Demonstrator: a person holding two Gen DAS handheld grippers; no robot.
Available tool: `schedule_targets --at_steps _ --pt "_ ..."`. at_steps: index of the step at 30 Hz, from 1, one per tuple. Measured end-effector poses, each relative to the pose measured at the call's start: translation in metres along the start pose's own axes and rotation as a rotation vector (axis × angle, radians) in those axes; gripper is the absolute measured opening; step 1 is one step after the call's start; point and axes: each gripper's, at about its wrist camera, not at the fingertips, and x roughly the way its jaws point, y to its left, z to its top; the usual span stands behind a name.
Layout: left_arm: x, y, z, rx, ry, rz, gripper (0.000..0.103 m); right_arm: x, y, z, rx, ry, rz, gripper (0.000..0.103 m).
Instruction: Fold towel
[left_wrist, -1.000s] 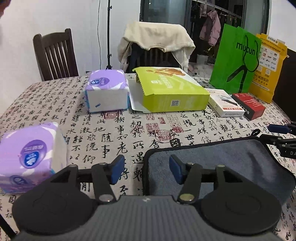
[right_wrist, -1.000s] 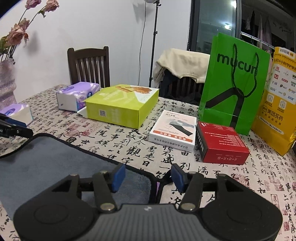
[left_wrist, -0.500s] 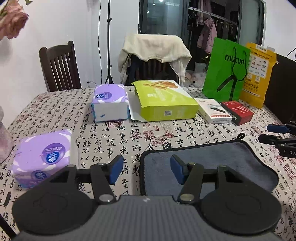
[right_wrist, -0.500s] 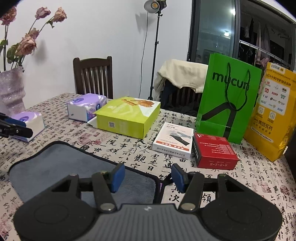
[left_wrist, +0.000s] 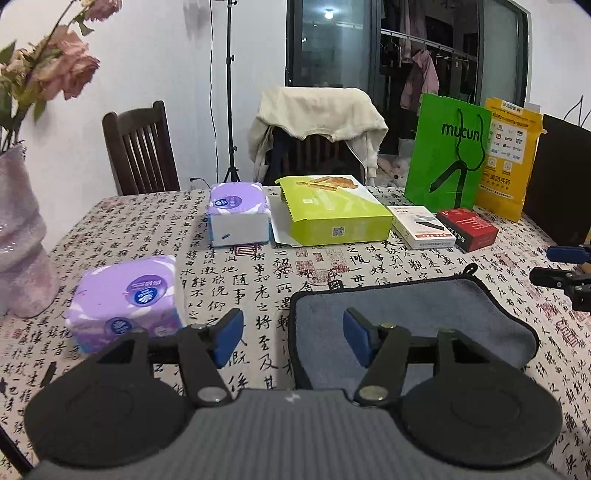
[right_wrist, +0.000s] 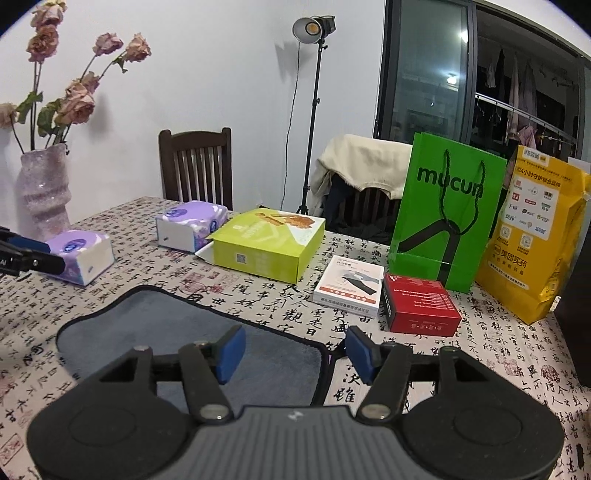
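On worktop (left_wrist: 110, 221), grey towel (left_wrist: 406, 314) lies flat, long axis between our left gripper (left_wrist: 293, 338) and right gripper (right_wrist: 295, 349); both jaws wide, empty.

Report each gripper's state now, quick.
Left gripper: open, holding nothing, above the towel's left edge.
Right gripper: open, holding nothing, above the towel's right edge.

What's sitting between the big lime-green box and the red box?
A flat white box lies between the lime-green box and the red box, close beside the red one. Both wrist views show it, the right wrist view best.
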Motion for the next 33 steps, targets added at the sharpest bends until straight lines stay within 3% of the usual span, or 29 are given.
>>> schedule_targets --at_steps 33 --pt "-0.140 -0.038 -0.067 0.027 -0.106 -0.025 0.068 -0.152 0.028 -0.058 0.026 -0.059 -0.018 0.066"
